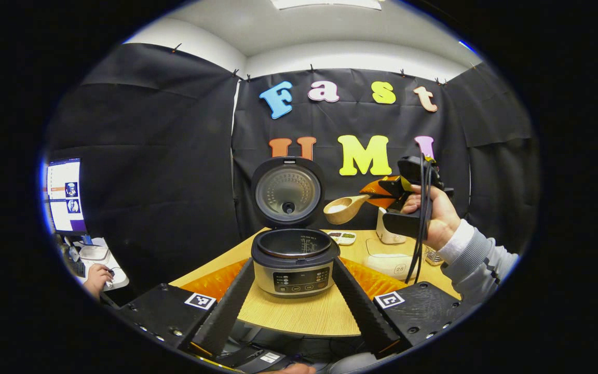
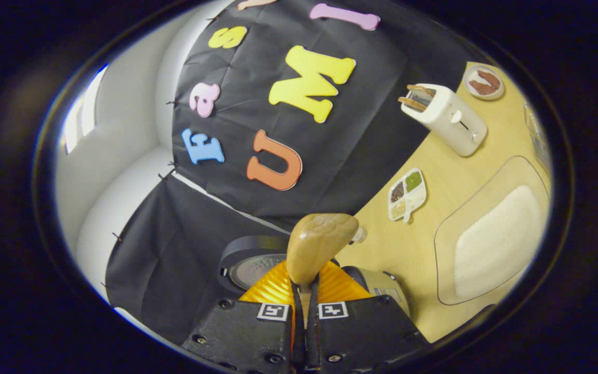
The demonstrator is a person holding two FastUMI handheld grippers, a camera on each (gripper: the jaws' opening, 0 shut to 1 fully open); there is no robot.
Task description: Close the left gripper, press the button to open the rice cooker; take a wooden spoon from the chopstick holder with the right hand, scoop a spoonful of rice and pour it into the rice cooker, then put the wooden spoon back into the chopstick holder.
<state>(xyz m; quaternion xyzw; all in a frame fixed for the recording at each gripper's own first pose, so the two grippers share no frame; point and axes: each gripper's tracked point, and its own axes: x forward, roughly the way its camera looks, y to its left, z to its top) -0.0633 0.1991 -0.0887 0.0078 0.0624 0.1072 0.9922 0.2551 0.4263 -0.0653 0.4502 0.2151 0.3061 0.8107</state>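
Already the rice cooker (image 1: 295, 262) stands with its lid (image 1: 287, 191) swung upright behind the pot, so the mouth is free from above and from both sides. In the left gripper view the left gripper (image 1: 293, 311) hangs low before the cooker's control panel with its two fingers spread wide on either side of the body, touching nothing; held back there, it keeps out of the way of whatever comes in over the rim.

Up and to the right of those fingers, the right gripper (image 1: 388, 193), held by a hand (image 1: 434, 215) in a grey sleeve, is clamped on the handle of the wooden spoon (image 1: 344, 209). The bowl of the spoon is kept level and carries white rice; it sits above the cooker's right rim and a little outside it, so by my reading the load is being carried toward the opening and the pour is not yet made. In the right gripper view the spoon's handle runs forward between the closed fingers, with the cooker's lid just below and beyond the tips.

Room looks generous: open air lies between spoon and lid, and the inner pot's mouth is wide. The nearest edge to mind is the upright lid; tipping too far back could strike it. Off to the gripper's right stand a toaster (image 2: 447, 119), a divided dish of grains (image 2: 407, 195) and a tub of rice (image 2: 493, 241), all well apart.
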